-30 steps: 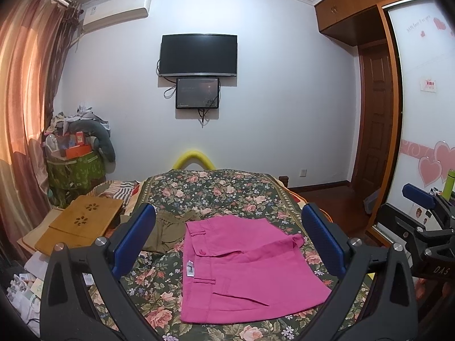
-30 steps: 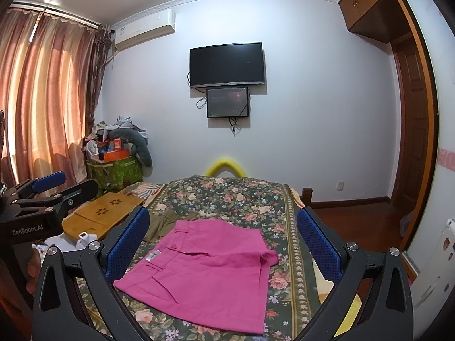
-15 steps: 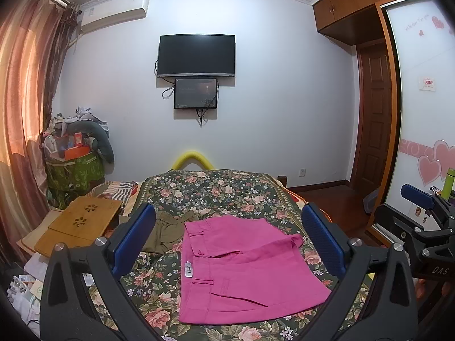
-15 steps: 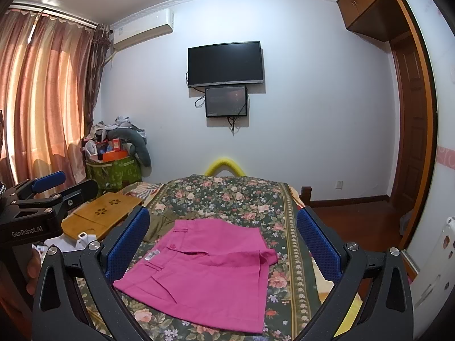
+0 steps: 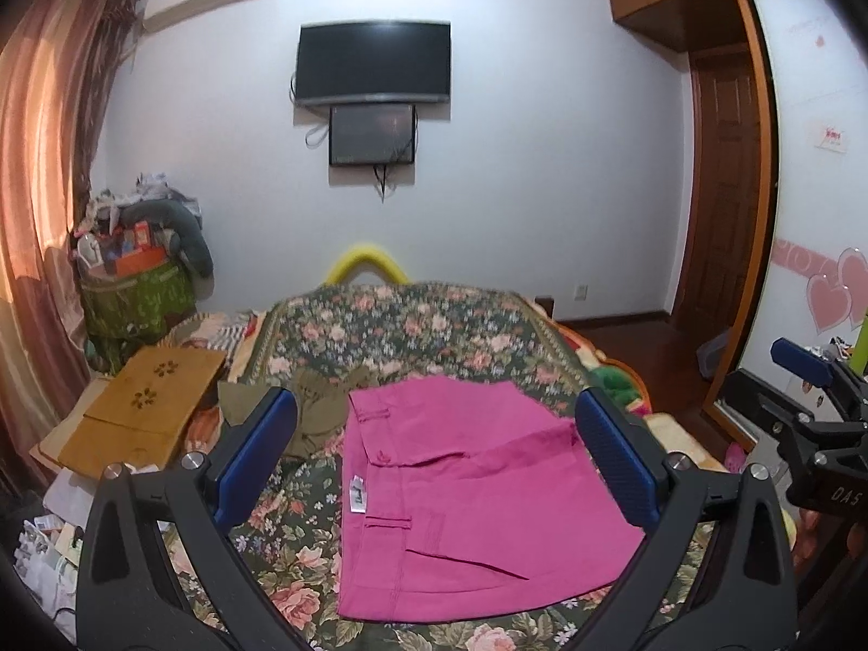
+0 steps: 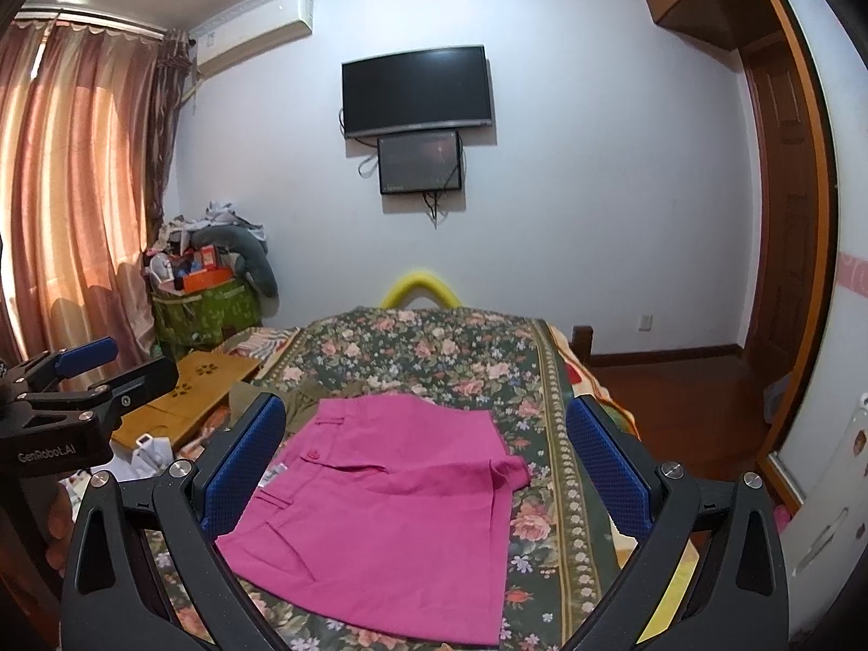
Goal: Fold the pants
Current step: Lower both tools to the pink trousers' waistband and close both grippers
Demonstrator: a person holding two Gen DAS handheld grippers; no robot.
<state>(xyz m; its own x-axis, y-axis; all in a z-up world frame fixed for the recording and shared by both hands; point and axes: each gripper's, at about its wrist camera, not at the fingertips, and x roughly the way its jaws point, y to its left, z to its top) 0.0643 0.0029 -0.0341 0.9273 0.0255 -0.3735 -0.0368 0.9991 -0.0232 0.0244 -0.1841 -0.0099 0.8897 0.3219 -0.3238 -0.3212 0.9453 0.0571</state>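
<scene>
Folded pink pants flat on floral bed, both grippers spread wide above, empty, near hem cut off by fingers.

White lettering "GenRobot.AI" stands on the black body of the left gripper as the right wrist view shows it. "DAS" is legible on the right gripper in the left wrist view.

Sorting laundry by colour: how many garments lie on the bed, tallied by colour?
Pink folded cotton pants: 1
Olive-green crumpled garment: 1
Total: 2, both resting on the floral bedspread, neither held by a gripper.
</scene>
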